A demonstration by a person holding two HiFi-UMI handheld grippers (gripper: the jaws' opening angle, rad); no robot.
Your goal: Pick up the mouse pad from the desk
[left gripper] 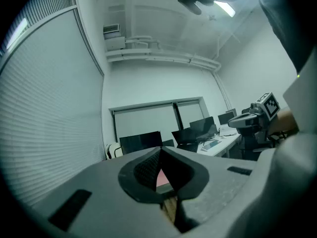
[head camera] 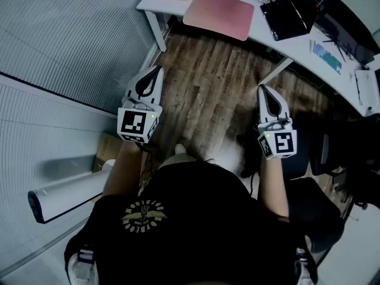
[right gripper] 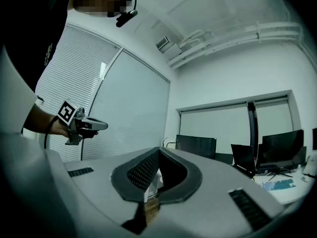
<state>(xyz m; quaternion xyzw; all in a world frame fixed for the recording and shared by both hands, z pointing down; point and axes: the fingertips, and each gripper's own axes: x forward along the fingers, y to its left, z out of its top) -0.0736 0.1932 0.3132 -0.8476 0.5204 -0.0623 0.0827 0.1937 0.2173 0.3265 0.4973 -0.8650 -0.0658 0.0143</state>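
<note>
The pink mouse pad (head camera: 219, 13) lies flat on the white desk (head camera: 270, 37) at the top of the head view, overhanging its near edge. A sliver of the pink mouse pad (left gripper: 161, 178) shows through the left gripper's jaw gap. My left gripper (head camera: 157, 71) is held level over the wooden floor, well short of the desk, shut and empty. My right gripper (head camera: 262, 89) hangs level at the same height to the right, also shut with nothing in it. Each gripper shows in the other's view: the right gripper (left gripper: 242, 121) and the left gripper (right gripper: 101, 125).
A black laptop (head camera: 288, 13) sits right of the pad, with a keyboard (head camera: 328, 57) and cables further along the desk. A black office chair (head camera: 332, 153) stands at the right. A white bin-like object (head camera: 65, 195) and a cardboard box (head camera: 107, 150) lie by the glass wall at the left.
</note>
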